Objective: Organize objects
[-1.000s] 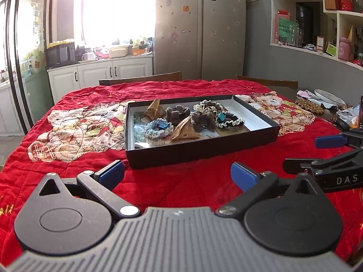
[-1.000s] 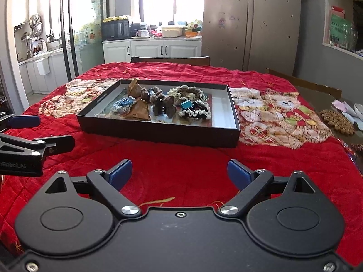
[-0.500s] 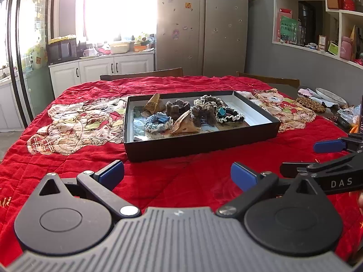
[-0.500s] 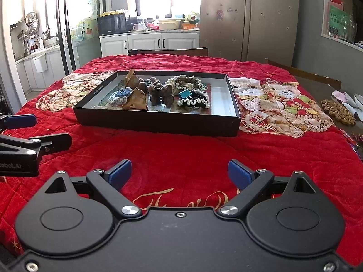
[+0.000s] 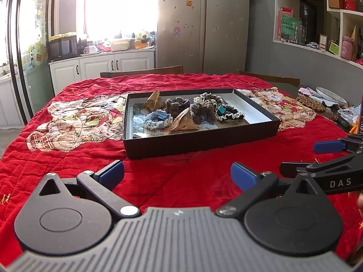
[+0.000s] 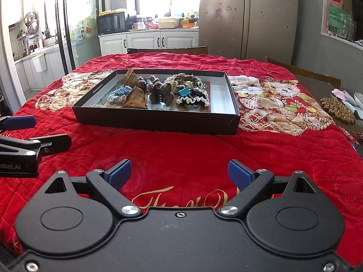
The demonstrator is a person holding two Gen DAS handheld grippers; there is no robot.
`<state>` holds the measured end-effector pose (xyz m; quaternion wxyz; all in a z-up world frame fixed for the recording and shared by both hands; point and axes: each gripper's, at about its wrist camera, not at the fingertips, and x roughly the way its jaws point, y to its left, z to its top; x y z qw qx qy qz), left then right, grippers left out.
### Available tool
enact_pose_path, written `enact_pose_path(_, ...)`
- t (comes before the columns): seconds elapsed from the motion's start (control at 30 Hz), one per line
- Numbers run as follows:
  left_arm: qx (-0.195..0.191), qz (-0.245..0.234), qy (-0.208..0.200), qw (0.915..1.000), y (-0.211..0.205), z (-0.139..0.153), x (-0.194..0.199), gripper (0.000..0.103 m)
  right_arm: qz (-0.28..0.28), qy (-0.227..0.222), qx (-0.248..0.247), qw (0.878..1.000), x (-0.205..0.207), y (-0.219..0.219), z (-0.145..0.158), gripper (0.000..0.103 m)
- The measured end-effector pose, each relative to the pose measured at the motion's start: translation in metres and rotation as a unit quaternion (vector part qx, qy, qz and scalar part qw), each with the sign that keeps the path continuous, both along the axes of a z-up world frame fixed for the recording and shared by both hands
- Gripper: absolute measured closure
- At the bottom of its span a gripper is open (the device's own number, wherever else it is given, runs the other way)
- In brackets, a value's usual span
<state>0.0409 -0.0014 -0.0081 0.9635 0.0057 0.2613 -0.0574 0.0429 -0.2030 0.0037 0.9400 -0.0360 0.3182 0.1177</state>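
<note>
Sunlit kitchen window (image 5: 118, 6), steel fridge (image 5: 204, 25)

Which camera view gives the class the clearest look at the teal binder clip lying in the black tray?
The right wrist view: the teal binder clip faces the camera there, in plain sight on the black-and-cream scrunchie. In the left wrist view the same clip is smaller and partly hidden behind a fuzzy brown hair claw.

We log a tray (image 5: 199, 140) at frame centre on the tablecloth (image 5: 68, 158), scrunchies (image 5: 158, 119) and clips (image 6: 185, 92) inside, cabinets (image 5: 102, 68) upper left behind.
</note>
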Motion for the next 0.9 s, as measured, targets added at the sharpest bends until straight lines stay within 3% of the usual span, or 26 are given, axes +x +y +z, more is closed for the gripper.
enact_pose_path(0.77, 0.01, -0.015, 0.014, 0.9997, -0.0066, -0.0039, 0.0011, 0.0, -0.002, 0.007, 0.001, 1.0, 0.0014, -0.0001, -0.0031, 0.011)
enact_pose_path(0.9, 0.006, -0.02, -0.002, 0.9998, -0.006, -0.0028, -0.0025, 0.0, -0.002, 0.01, 0.003, 1.0, 0.003, -0.0005, -0.0045, 0.011)
